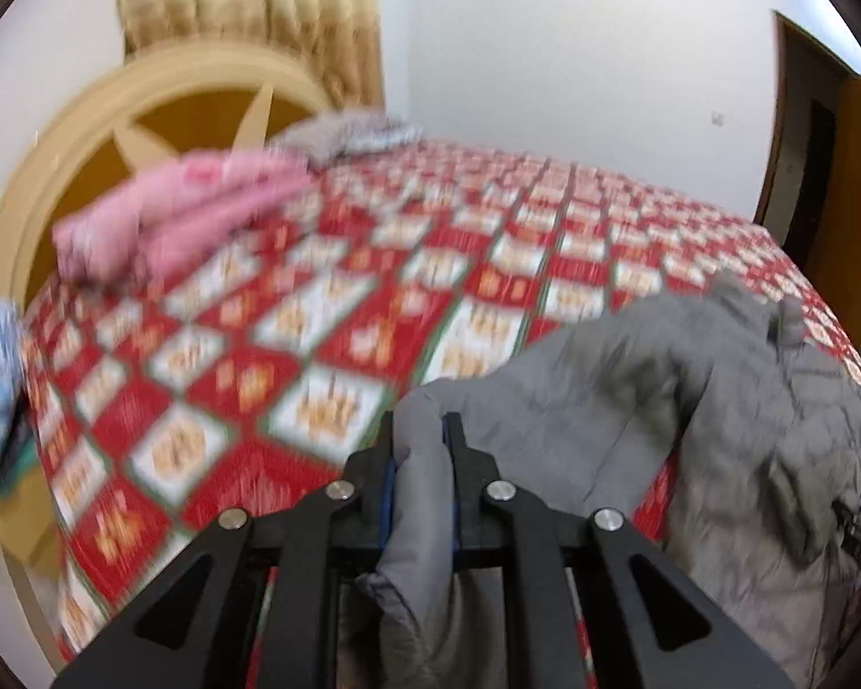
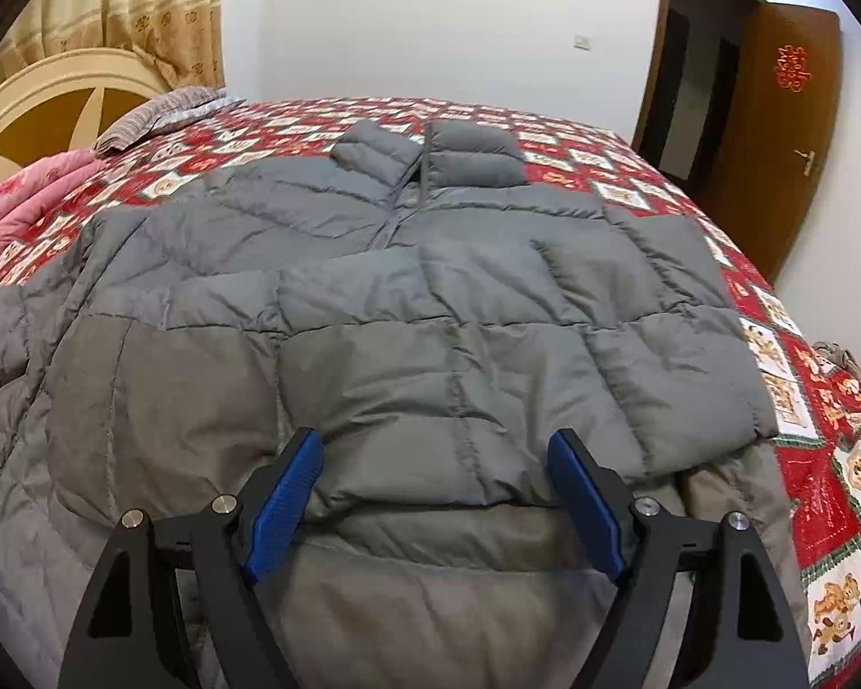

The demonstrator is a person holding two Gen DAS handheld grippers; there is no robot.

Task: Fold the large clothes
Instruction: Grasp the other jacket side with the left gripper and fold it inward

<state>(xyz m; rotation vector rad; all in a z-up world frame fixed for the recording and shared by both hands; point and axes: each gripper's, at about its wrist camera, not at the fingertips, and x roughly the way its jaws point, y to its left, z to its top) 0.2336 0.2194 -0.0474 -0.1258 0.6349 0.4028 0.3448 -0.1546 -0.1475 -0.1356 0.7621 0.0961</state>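
Observation:
A grey quilted puffer jacket (image 2: pixel 430 298) lies front up on the bed, collar at the far end, one sleeve folded across its front. My right gripper (image 2: pixel 439 442) is open, its blue pads (image 2: pixel 284 494) spread just above the jacket's lower part, holding nothing. My left gripper (image 1: pixel 422 425) is shut on a fold of the jacket's grey fabric (image 1: pixel 422 494), likely a sleeve, lifted above the bed; the rest of the jacket (image 1: pixel 689 402) bunches to the right. The left wrist view is motion-blurred.
The bed has a red and white patterned quilt (image 2: pixel 821 402) and a round wooden headboard (image 1: pixel 86 132). A pink folded blanket (image 1: pixel 166 218) and a grey striped pillow (image 2: pixel 161 115) lie near the headboard. A brown door (image 2: pixel 775 132) stands at the right.

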